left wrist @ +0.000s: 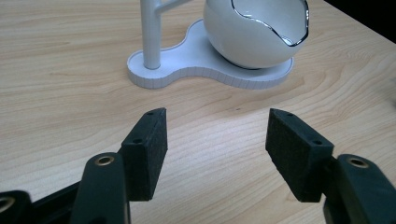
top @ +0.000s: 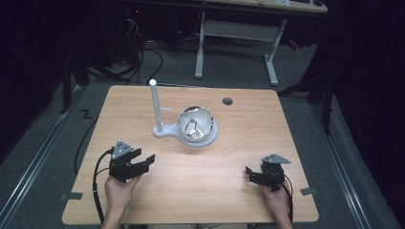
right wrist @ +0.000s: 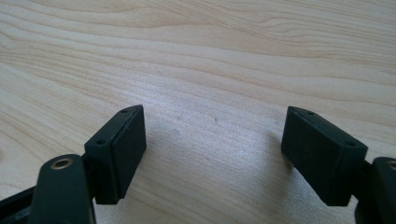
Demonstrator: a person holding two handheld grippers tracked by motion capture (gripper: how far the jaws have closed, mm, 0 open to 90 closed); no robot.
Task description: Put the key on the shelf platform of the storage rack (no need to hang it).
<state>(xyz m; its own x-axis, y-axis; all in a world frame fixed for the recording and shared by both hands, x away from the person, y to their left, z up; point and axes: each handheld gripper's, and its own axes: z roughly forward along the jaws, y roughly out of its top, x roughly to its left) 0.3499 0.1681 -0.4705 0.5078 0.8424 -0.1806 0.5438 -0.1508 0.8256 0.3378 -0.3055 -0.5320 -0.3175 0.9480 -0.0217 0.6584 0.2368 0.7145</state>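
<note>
While the white egg-shaped bowl sits in its white stand a little past the middle of the table, toward 12 o'clock, nothing touches it yet. Its shell looks glossy and hard, with a wavy chrome rim, so I judge it slippery, rather light and easy to chip. A safer hold is probably the thin upright post at 9 o'clock of the bowl, or the flat base.

The left gripper hovers at 7 o'clock of the stand, well apart from it, jaws about half open and empty; in the left gripper view they point toward the base. The right gripper waits at 4 o'clock, near the table's right edge, jaws wide apart and empty above bare wood. Free room lies all around the stand, and a small round hole is at 1 o'clock.
</note>
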